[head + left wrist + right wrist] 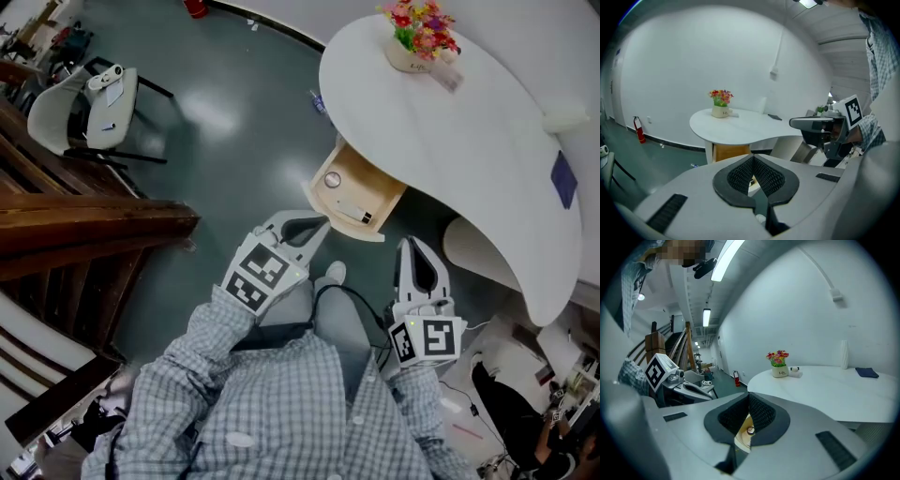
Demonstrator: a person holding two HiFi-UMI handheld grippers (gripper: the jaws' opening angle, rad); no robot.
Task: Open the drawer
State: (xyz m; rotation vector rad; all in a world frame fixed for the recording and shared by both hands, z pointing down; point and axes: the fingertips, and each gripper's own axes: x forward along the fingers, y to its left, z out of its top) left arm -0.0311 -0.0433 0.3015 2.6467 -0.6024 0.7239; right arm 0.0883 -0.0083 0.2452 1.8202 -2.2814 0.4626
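The cream ceramic flower pot, toward ten o'clock on the round white table, bears small dark print that looks like "Life"; nothing else is legible.

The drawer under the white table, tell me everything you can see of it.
The drawer is a shallow box of light, wood-like board. It stands pulled out from under the white table, open, with its inside facing up. In it lie a round pale item and a flat white item with dark marks; what they are I cannot tell. Neither the left gripper nor the right gripper touches it.
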